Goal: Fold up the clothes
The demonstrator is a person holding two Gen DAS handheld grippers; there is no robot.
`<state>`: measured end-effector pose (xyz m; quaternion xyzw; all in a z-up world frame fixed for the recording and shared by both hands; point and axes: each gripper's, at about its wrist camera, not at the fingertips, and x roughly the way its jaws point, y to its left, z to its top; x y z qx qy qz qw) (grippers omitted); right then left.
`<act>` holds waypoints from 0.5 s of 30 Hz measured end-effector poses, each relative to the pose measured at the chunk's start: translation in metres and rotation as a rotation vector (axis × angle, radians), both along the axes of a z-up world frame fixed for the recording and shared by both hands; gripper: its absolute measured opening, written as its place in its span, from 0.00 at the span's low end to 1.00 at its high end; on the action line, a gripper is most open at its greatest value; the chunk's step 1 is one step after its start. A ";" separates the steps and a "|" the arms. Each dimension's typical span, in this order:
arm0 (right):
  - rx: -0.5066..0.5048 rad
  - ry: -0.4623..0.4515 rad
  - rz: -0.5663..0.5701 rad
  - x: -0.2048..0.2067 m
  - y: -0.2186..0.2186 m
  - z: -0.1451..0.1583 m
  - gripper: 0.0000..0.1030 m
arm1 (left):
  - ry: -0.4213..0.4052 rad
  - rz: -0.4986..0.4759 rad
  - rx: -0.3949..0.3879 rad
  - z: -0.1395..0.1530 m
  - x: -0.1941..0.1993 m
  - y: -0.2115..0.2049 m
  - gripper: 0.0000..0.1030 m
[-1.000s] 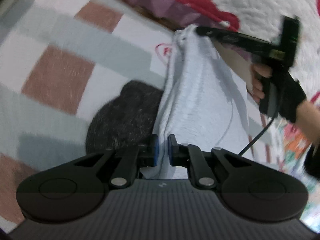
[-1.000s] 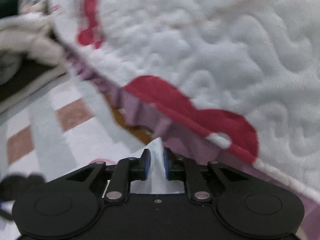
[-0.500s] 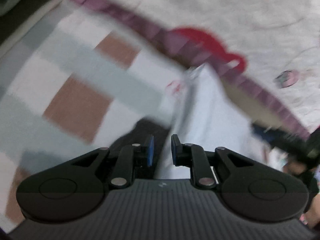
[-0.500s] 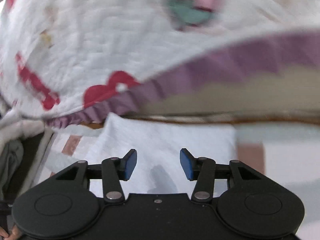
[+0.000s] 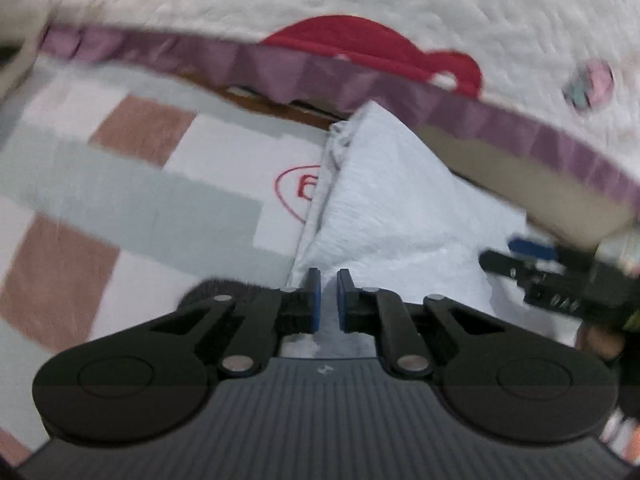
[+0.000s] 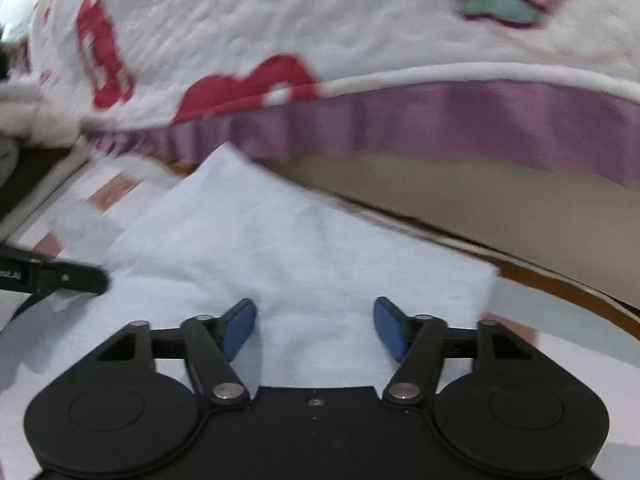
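Note:
A white garment [image 5: 400, 208] lies folded flat on the checked mat [image 5: 140, 200], beside the bed. My left gripper [image 5: 329, 300] is at its near edge with the jaws closing, and a fold of the cloth is pinched in the narrow gap between the blue pads. In the right wrist view the garment [image 6: 280, 248] spreads out under my right gripper [image 6: 315, 330]. Its jaws are opening wide and the pads press on nothing. The right gripper [image 5: 560, 280] also shows at the right edge of the left wrist view, over the cloth.
A white quilt [image 5: 360, 0] with red shapes and a purple frill [image 5: 280, 64] hangs over the bed edge just behind the garment. A dark fuzzy cloth [image 5: 224, 288] peeks out under the garment's near left corner. The left finger [image 6: 60, 276] crosses the right view's left edge.
The right gripper let go of the garment's far corner, opened wide and swung round to its side. The garment, held up before, now lies flat. The left gripper shifted with the cloth.

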<state>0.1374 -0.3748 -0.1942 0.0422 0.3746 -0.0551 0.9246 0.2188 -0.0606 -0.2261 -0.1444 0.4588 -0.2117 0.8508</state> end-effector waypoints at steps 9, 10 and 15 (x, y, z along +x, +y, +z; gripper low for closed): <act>0.103 0.011 -0.323 -0.042 -0.074 -0.001 0.71 | 0.084 0.005 -0.022 0.005 0.006 0.004 0.09; 0.115 0.010 -0.348 -0.048 -0.076 0.002 0.71 | 0.103 -0.008 -0.025 0.006 0.007 0.007 0.09; 0.383 -0.023 -0.372 -0.094 -0.074 0.007 0.72 | 0.194 -0.017 -0.059 0.014 -0.005 0.035 0.44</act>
